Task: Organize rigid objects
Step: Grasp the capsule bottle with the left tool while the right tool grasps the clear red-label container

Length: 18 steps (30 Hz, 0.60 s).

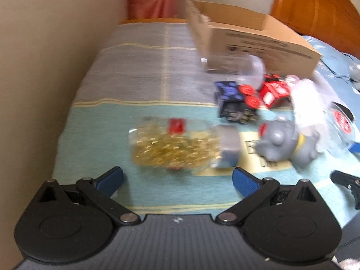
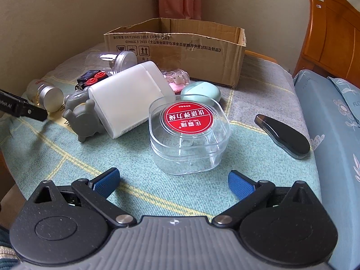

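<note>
right gripper (image 2: 173, 181) jaws wide, empty, clear lidded case with red label (image 2: 188, 132) just ahead between the jaws, left gripper (image 1: 177, 180) jaws wide, empty, jar of yellow capsules (image 1: 177, 145) lying just ahead, cardboard box (image 2: 180, 49) far beyond

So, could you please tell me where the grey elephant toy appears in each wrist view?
Left wrist: grey elephant toy lies right of centre, against the white container.
Right wrist: it lies at left, against that container.
Shared landmark: cardboard box behind.
</note>
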Tool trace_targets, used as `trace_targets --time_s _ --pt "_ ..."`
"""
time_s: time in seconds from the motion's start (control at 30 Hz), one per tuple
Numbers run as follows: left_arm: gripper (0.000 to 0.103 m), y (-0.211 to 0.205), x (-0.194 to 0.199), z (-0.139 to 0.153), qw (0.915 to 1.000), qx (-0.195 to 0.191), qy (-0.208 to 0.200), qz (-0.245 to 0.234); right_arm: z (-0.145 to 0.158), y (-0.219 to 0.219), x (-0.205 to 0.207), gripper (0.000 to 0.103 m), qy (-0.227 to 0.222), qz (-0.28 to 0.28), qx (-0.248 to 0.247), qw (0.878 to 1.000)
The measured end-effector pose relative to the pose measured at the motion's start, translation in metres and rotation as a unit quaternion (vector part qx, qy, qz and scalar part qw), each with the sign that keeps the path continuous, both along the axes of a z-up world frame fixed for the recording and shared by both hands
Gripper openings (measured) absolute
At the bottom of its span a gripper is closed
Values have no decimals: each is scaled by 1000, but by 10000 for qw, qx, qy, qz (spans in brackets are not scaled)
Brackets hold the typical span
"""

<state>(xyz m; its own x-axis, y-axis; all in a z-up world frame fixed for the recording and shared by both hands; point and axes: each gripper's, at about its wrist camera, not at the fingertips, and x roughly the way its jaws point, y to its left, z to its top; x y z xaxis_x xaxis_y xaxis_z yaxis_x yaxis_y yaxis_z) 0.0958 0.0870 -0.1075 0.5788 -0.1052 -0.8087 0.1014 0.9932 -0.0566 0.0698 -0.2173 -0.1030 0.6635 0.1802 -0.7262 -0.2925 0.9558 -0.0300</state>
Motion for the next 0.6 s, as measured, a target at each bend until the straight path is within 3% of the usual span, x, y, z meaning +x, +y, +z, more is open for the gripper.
trace_targets --time_s 0.1,0.6 --pt "102 -13 4 -3 9995 285 -122 -113 1 -1 2 103 22 88 -5 10000" --pt "102 -18 14 1 9995 204 -191 117 0 -4 25 103 97 385 -33 9992"
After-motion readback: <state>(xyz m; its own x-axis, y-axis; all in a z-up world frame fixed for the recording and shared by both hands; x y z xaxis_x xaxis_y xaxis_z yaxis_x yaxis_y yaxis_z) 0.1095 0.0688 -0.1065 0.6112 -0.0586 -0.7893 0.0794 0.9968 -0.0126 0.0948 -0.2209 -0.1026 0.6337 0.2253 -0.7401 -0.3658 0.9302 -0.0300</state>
